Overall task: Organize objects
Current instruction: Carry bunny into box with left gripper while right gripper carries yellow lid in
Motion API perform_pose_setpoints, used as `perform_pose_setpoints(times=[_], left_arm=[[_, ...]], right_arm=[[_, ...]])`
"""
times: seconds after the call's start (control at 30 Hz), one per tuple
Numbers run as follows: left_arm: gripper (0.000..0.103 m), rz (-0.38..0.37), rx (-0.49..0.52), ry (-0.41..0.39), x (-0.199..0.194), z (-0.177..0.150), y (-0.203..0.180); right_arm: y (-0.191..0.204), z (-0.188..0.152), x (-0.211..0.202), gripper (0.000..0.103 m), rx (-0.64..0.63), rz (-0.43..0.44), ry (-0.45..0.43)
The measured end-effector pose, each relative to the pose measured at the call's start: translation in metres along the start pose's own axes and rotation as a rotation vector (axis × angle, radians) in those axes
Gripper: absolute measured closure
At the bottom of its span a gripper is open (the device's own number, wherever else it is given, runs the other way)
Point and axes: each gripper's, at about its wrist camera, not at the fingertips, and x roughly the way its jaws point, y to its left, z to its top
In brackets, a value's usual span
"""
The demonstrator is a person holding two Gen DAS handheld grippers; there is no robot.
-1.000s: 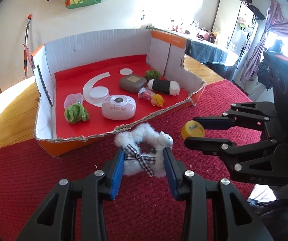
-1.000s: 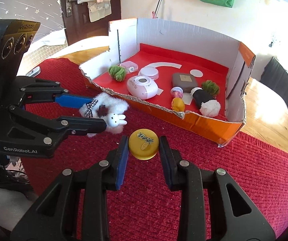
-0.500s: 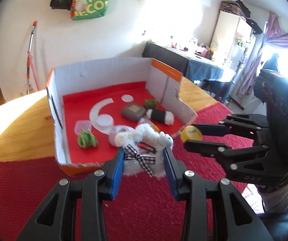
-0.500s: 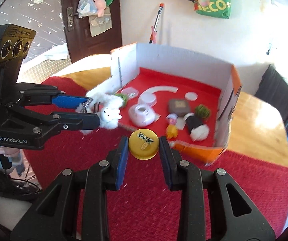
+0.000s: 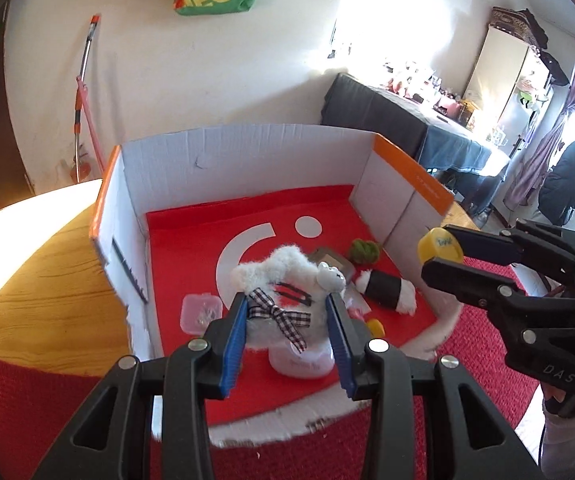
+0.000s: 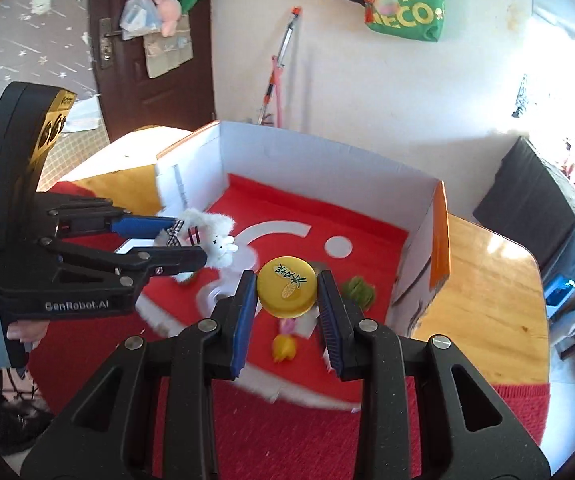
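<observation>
My left gripper (image 5: 287, 312) is shut on a fluffy white bunny toy (image 5: 279, 280) with a checked bow, held in the air over the near part of the cardboard box (image 5: 247, 152). The right gripper (image 6: 287, 292) is shut on a round yellow lid (image 6: 286, 286) and hangs over the box's red floor (image 6: 367, 236). In the left wrist view the right gripper (image 5: 441, 250) with the yellow lid (image 5: 440, 245) hovers at the box's right wall. From the right wrist, the left gripper (image 6: 203, 240) and the bunny (image 6: 215, 236) show at the left.
Inside the box lie a green yarn ball (image 5: 365, 249), a black and white plush roll (image 5: 387, 290), a clear small container (image 5: 201, 312), a grey case (image 5: 333, 260) and a small yellow toy (image 6: 283, 347). The box stands on a red knitted mat (image 5: 27, 408) over a wooden table (image 6: 487, 280).
Both grippers have lifted off the red mat and moved forward over the box, each carrying its object. The box now fills the middle of both views.
</observation>
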Motion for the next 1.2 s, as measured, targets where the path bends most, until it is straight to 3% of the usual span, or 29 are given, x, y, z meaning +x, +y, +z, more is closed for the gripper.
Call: perform_pose_setpoints(times=[0.17,0.57,1.2], left_arm=[[0.063,-0.017,-0.031,0.028,0.015,0.021,0.007],[0.063,0.059,-0.051,0.118,0.052,0.047,0.025],[0.063,0.098,-0.143,0.238,0.111,0.055,0.047]], right_arm=[[-0.006,0.023,0.029,0.074,-0.006,-0.046,0.058],[-0.031,0.053,0.083,0.074,0.052,-0.111,0.210],[-0.055,0.051,0.147,0.074,0.118,-0.115,0.382]])
